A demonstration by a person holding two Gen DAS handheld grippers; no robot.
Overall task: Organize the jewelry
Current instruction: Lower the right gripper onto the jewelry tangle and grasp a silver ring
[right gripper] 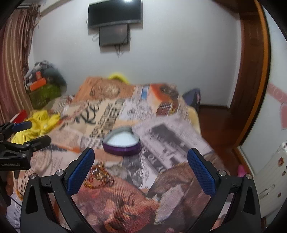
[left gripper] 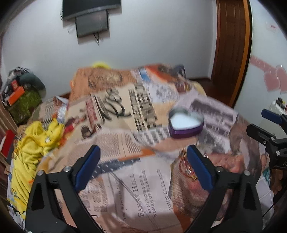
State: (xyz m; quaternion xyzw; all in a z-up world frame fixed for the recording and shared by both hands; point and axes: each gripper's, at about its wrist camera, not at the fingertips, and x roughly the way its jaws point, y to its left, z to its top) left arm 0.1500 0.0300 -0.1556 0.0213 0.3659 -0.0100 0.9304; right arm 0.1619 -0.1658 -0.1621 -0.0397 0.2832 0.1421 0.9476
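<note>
None of the jewelry (right gripper: 97,176) is in the heart box (right gripper: 122,143) yet (it sits empty nearby). Left gripper (left gripper: 143,168) and right gripper (right gripper: 140,174) are spread wide, holding nothing.

A home bedroom: printed bedspread (right gripper: 161,129), wall-mounted TV (right gripper: 114,14), striped curtain (right gripper: 14,62), wooden door (right gripper: 251,71).

Light: we find even indoor light, moderately bright, with a glare spot on the wall-mounted screen (right gripper: 114,13).
Shadows: soft and faint on the printed bedspread (left gripper: 125,179).
Blur: we see motion smear across the bedspread print and the heart-shaped tin (right gripper: 121,143).
Sharpest: the blue pads (right gripper: 200,174).
Edges: fisheye bending, dark corners.
</note>
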